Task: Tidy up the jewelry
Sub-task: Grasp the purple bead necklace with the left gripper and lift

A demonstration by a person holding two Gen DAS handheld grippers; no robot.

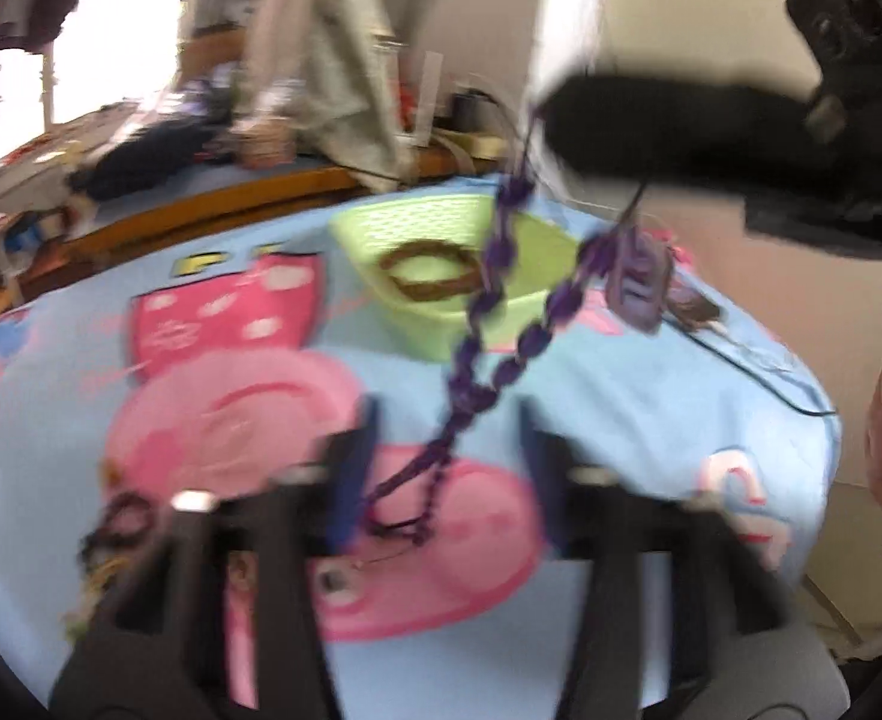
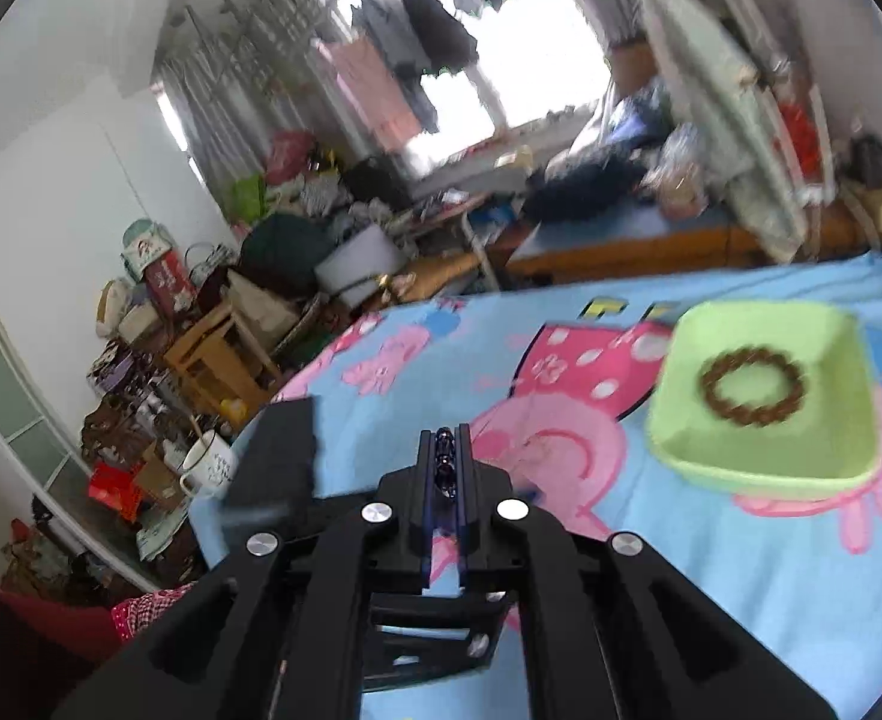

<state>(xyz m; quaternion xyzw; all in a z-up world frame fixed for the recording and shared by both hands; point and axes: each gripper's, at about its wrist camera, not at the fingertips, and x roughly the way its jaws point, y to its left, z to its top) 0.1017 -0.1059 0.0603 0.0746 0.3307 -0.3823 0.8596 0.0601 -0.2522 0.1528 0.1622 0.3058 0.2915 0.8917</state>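
Observation:
A purple bead necklace (image 1: 489, 324) hangs from my right gripper (image 1: 546, 114), which is high above the table; its lower end trails between the fingers of my left gripper (image 1: 447, 450). My left gripper is open and low over the cloth. In the right wrist view my right gripper (image 2: 446, 450) is shut on the purple beads (image 2: 444, 468). A green basket (image 1: 441, 276) holds a brown bead bracelet (image 1: 435, 273); both show in the right wrist view, basket (image 2: 741, 468) and bracelet (image 2: 753, 387).
The table has a blue cartoon-pig cloth (image 1: 651, 396). Dark bracelets (image 1: 120, 522) lie at the left near my left gripper. A small dark item with a cord (image 1: 696, 312) lies right of the basket. A cluttered bed and room lie behind.

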